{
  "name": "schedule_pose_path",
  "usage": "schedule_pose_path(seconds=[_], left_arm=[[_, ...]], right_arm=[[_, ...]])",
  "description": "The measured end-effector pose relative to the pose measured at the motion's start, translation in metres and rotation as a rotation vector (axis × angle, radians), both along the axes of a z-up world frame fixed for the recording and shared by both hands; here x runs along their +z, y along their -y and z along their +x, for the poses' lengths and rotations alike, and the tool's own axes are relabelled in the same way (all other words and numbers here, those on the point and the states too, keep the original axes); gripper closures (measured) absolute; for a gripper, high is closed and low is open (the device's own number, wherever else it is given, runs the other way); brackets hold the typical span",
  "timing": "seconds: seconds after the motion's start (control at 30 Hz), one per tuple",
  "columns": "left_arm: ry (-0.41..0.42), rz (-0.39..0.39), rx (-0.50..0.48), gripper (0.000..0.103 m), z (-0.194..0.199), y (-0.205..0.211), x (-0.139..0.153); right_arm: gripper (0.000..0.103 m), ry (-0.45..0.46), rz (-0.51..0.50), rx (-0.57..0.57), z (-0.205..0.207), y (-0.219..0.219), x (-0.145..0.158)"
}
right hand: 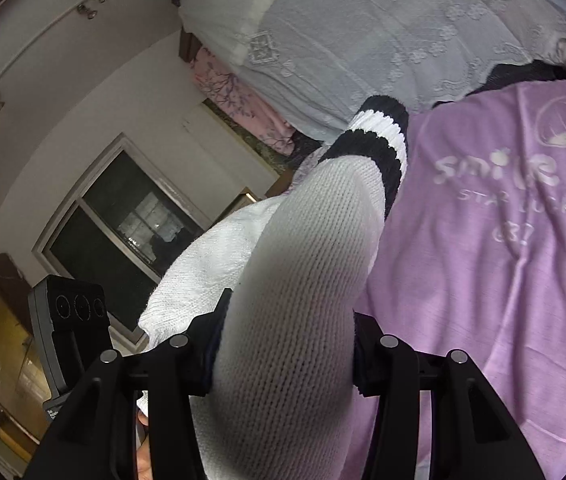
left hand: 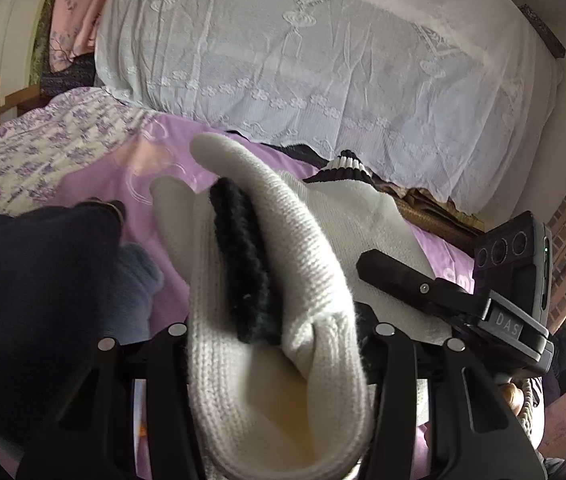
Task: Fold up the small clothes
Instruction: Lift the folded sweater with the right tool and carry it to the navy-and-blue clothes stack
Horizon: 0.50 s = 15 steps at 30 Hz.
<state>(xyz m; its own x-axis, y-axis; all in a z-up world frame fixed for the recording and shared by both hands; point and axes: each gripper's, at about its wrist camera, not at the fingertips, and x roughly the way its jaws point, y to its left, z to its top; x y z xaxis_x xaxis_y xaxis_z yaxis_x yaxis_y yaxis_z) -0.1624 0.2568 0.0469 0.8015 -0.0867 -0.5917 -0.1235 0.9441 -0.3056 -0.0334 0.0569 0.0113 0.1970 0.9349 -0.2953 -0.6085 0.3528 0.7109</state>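
Observation:
A cream knit sweater (left hand: 283, 264) with black trim fills the middle of the left wrist view, held up over a purple printed sheet (left hand: 115, 184). My left gripper (left hand: 279, 344) is shut on a bunched fold of it. In the right wrist view my right gripper (right hand: 283, 356) is shut on the sweater's white sleeve (right hand: 303, 248), whose black-and-white striped cuff (right hand: 379, 140) points away. The right gripper (left hand: 435, 288) also shows at the right of the left wrist view, and the left gripper's body (right hand: 67, 336) at the lower left of the right wrist view.
A dark navy garment (left hand: 31, 280) lies at the left. A white lace cover (left hand: 323, 68) drapes a large pile behind the sheet. A purple floral quilt (left hand: 31, 152) lies at the far left. A dark window (right hand: 123, 216) shows in the wall.

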Motion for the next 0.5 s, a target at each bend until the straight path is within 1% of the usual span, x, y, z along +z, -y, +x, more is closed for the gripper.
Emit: schedule_pose_path(seconds=[0.23, 0.3, 0.5], left_arm=[[0.065, 0.065, 0.15, 0.057, -0.058, -0.054, 0.049], [0.078, 0.07, 0.192, 0.056, -0.075, -0.074, 0.058], [0.095, 0.066, 0.292, 0.056, -0.118, -0.121, 0.074]], right_arm=[[0.053, 0.055, 0.027, 0.14, -0.018, -0.072, 0.05], [0.053, 0.073, 0.026, 0.18, -0.027, -0.092, 0.061], [0.053, 0.067, 0.029, 0.266, -0.04, -0.142, 0.074]])
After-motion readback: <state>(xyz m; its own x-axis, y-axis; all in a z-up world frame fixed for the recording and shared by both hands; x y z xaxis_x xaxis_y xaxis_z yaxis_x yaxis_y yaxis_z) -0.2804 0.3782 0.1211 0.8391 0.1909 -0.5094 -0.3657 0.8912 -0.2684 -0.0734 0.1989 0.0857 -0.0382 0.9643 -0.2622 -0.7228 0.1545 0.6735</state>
